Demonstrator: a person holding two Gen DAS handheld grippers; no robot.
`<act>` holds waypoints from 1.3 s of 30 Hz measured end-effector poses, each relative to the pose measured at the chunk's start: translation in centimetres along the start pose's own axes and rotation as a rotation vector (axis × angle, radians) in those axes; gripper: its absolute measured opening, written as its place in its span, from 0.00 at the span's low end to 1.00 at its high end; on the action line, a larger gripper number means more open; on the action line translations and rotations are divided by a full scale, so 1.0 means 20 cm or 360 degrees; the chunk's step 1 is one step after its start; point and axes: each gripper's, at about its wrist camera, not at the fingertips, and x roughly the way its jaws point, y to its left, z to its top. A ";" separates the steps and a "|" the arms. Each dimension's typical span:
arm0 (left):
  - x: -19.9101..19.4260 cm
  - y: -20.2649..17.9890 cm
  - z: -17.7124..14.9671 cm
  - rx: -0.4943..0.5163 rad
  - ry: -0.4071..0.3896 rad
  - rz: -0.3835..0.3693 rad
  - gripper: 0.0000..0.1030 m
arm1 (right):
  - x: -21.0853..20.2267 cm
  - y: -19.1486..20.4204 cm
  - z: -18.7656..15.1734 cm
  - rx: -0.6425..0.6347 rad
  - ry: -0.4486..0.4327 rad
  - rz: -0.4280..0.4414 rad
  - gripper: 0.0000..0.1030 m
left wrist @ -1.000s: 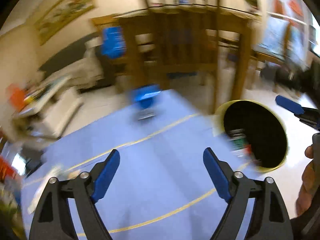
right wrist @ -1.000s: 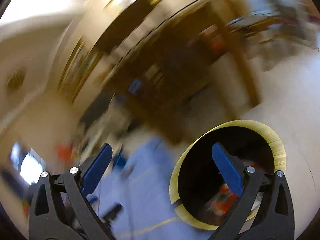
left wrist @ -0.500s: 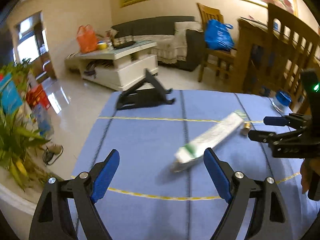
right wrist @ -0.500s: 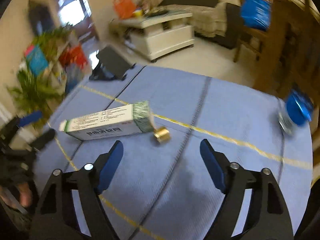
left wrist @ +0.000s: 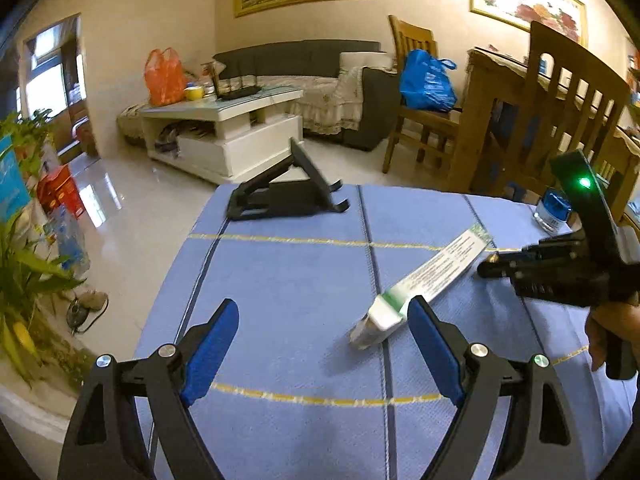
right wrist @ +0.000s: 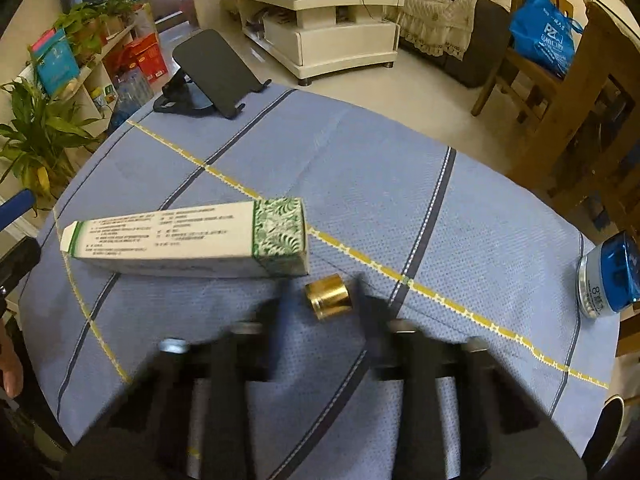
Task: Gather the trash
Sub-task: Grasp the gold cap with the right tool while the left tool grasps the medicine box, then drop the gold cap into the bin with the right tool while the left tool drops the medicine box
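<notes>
A long white and green carton (right wrist: pixel 188 242) lies flat on the blue tablecloth (right wrist: pixel 380 184); it also shows in the left wrist view (left wrist: pixel 428 280). A small gold cap (right wrist: pixel 329 297) lies just beside its patterned end. My right gripper (right wrist: pixel 320 312) is low over the cloth with its blurred fingers on either side of the gold cap; whether they touch it I cannot tell. From the left wrist view the right gripper (left wrist: pixel 486 268) points at the carton's far end. My left gripper (left wrist: pixel 320 340) is open and empty, its right finger next to the carton's near end.
A black phone stand (left wrist: pixel 286 196) sits at the far edge of the table. A blue-lidded jar (right wrist: pixel 610 276) stands near the right edge. A black bin rim (right wrist: pixel 612 428) shows at lower right. Wooden chairs (left wrist: pixel 560 120), a coffee table and plants surround the table.
Both grippers swung from the yellow-rimmed bin to the table. In the last half second the right gripper dropped down around the gold cap and narrowed; the left edged closer to the carton.
</notes>
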 end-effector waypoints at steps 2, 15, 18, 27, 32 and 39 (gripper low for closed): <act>0.02 -0.04 0.05 0.0105 -0.0006 -0.0055 0.81 | -0.04 0.02 -0.03 -0.0006 -0.0009 0.0047 0.16; 0.31 -0.48 0.14 0.0841 0.0139 -0.0238 0.82 | -0.61 -0.21 -0.70 0.0410 -0.0257 0.0320 0.16; 0.39 -0.56 0.10 0.0998 0.0214 -0.0240 0.77 | -0.68 -0.30 -0.80 0.0530 -0.0319 0.0353 0.17; 0.35 -0.53 0.06 0.0603 0.0270 -0.0258 0.22 | -0.76 -0.36 -0.91 0.0641 -0.0447 0.0443 0.17; 0.16 -0.48 0.11 0.0140 0.0191 -0.0539 0.22 | -0.76 -0.40 -0.92 0.0713 -0.0514 0.0465 0.17; 0.10 -0.98 0.17 0.0253 0.0162 -0.0478 0.22 | -0.93 -0.59 -1.03 0.0834 -0.0641 0.0336 0.17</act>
